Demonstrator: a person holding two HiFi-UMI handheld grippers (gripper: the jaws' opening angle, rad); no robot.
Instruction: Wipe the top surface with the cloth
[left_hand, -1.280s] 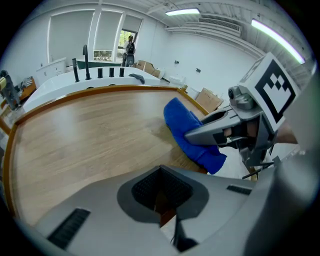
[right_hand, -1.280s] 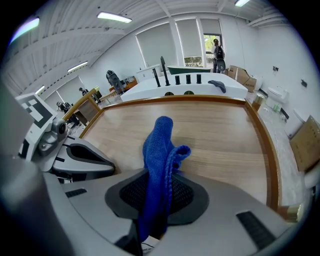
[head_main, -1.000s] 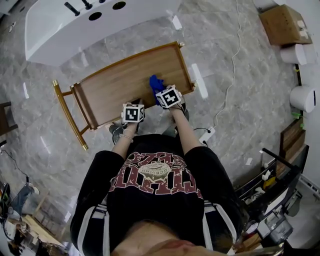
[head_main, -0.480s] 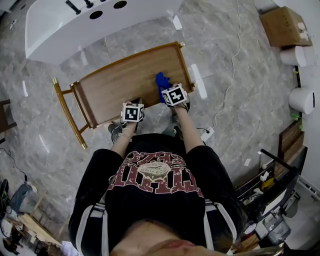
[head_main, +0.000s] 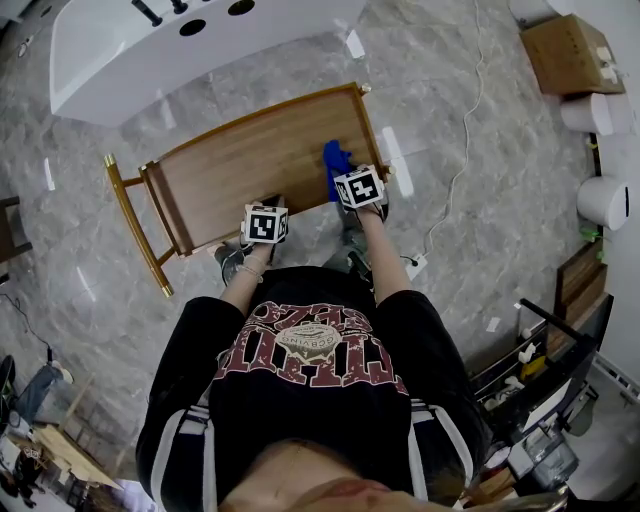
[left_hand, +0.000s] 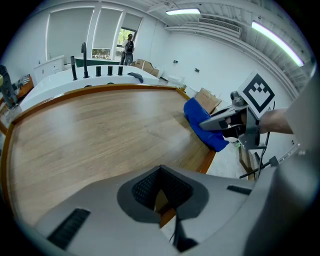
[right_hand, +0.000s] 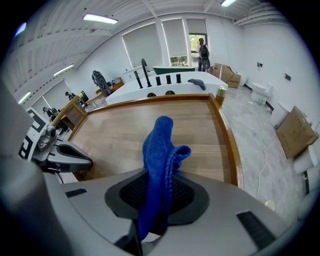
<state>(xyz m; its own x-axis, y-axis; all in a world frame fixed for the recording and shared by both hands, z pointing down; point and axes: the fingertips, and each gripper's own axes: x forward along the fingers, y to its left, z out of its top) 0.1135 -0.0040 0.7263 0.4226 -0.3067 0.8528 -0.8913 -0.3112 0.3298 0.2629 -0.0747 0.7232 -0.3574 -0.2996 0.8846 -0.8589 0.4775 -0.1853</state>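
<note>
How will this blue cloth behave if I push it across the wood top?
The cloth is probably floppy: it curls and folds over itself beyond the right gripper. It looks light and fuzzy, so it would likely drag and bunch on the wooden top rather than slide flat.

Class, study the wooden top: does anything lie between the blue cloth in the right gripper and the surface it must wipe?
Nothing visible does. The wooden top is bare, and the cloth, clamped in the right gripper, hangs over its right end. The left gripper holds the near rim, off to the side.
</note>
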